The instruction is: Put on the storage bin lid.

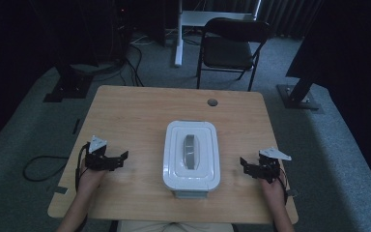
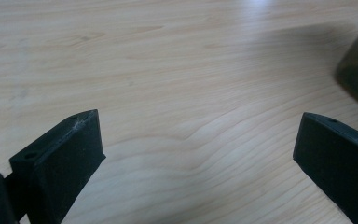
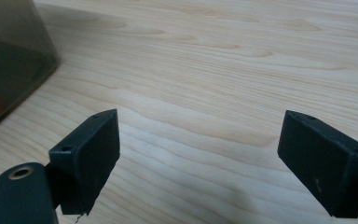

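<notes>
**Grippers parked either side of a lidded storage box**

Left gripper point(image 1: 117, 159), lower left of the high view: jaws spread wide, nothing between them, only bare wood grain seen past the black pads in the left gripper view point(image 2: 198, 154). Held low over the table point(image 1: 140, 104), tips aimed toward the centre of the frame. Probably a ready stance: level with the box side, clear of it, well placed for a sideways approach.

Right gripper point(image 1: 248, 164), lower right of the high view: likewise fully parted and empty, mirrored against the left one. In the right gripper view point(image 3: 198, 158), pads framing plain tabletop, with a smoky translucent wall at the upper left edge, something dark and a touch of red dimly visible inside.

Between the two, lower centre of the high view: a white plastic storage box point(image 1: 191, 154) with a rounded rectangular lid and a grey handle point(image 1: 191, 152) recessed along its middle. Lid seated flat, seemingly shut. Box near the front edge, apart from both grippers, about evenly spaced from each, likely so that either can reach a side or the handle.

Farther out: a round cable hole point(image 1: 212, 102) toward the table's far edge, then a black folding chair point(image 1: 229, 46) on grey carpet in the upper centre.
</notes>
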`<state>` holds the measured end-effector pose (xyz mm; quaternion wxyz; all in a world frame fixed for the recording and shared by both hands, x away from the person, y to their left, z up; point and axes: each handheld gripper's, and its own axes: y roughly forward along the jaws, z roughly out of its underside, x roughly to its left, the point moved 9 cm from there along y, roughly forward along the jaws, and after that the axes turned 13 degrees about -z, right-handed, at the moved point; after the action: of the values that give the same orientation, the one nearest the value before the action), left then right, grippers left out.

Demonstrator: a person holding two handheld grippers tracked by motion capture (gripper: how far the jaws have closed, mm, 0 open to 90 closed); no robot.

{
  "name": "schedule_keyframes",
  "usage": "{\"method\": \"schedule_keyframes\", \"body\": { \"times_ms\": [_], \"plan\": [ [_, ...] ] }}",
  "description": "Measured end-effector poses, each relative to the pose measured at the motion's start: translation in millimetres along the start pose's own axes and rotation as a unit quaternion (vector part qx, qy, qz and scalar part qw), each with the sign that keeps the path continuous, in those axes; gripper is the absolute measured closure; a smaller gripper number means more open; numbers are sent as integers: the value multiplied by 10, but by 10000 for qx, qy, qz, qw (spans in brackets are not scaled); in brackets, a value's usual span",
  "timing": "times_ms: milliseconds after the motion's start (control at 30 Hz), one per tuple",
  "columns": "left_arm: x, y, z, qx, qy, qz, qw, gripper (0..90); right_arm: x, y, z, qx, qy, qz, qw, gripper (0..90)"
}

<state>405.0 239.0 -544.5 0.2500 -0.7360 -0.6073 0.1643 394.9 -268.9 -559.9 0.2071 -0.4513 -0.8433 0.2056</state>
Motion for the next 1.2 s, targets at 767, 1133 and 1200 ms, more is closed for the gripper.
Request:
{"method": "schedule_keyframes", "body": {
  "times_ms": [767, 1133, 1200],
  "plan": [
    [611, -170, 372, 486, -568, -923, 9929, 20, -384, -237, 302, 251, 435, 718, 9962, 124],
    [755, -246, 542, 700, -699, -1088, 9891, 20, -417, -228, 374, 475, 595, 825, 9937, 131],
    [789, -247, 602, 839, -720, -1137, 9873, 20, -401, -208, 389, 579, 605, 810, 9932, 133]
  ]
}}
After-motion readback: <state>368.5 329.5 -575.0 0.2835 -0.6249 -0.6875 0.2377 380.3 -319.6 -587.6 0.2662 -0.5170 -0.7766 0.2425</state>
